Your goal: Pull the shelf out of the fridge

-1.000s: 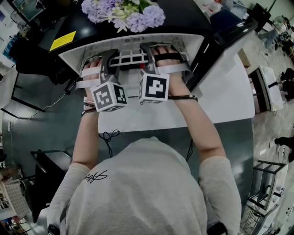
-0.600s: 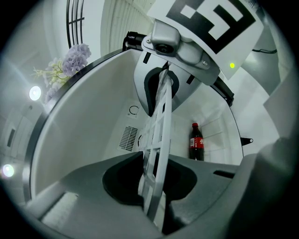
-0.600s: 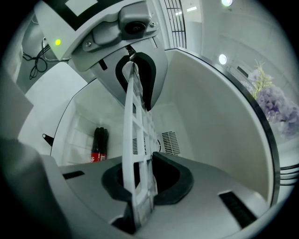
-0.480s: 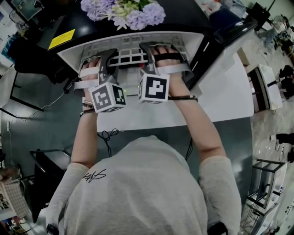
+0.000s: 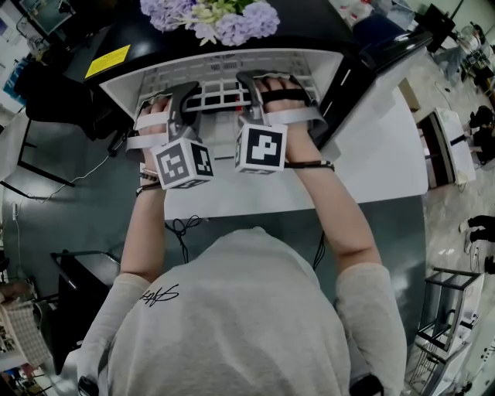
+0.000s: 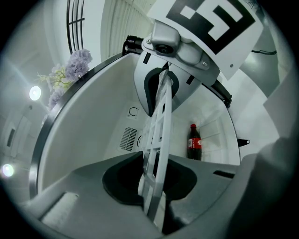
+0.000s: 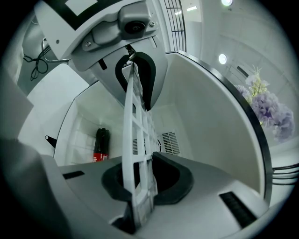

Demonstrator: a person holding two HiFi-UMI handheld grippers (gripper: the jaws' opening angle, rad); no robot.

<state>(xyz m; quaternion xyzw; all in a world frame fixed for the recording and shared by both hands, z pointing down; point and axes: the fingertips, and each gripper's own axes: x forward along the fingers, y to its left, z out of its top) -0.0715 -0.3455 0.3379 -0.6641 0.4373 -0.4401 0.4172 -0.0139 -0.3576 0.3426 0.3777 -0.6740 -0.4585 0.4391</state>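
Note:
A white grid shelf (image 5: 220,97) lies level at the mouth of the small open fridge (image 5: 325,66), and both grippers hold its front edge. My left gripper (image 5: 182,99) is shut on the shelf's left part, my right gripper (image 5: 251,89) on its right part. In the left gripper view the shelf (image 6: 159,135) runs edge-on between the jaws of the left gripper (image 6: 152,186), with the other gripper clamped on it further along. The right gripper view shows the same shelf (image 7: 135,135) pinched in the right gripper (image 7: 140,186). My hands hide the shelf's front corners.
A cola bottle (image 6: 194,142) stands inside against the fridge's back; it also shows in the right gripper view (image 7: 100,144). Purple flowers (image 5: 224,19) sit on the fridge's black top. The fridge door (image 5: 387,147) hangs open to the right. A cable (image 5: 182,230) lies on the floor.

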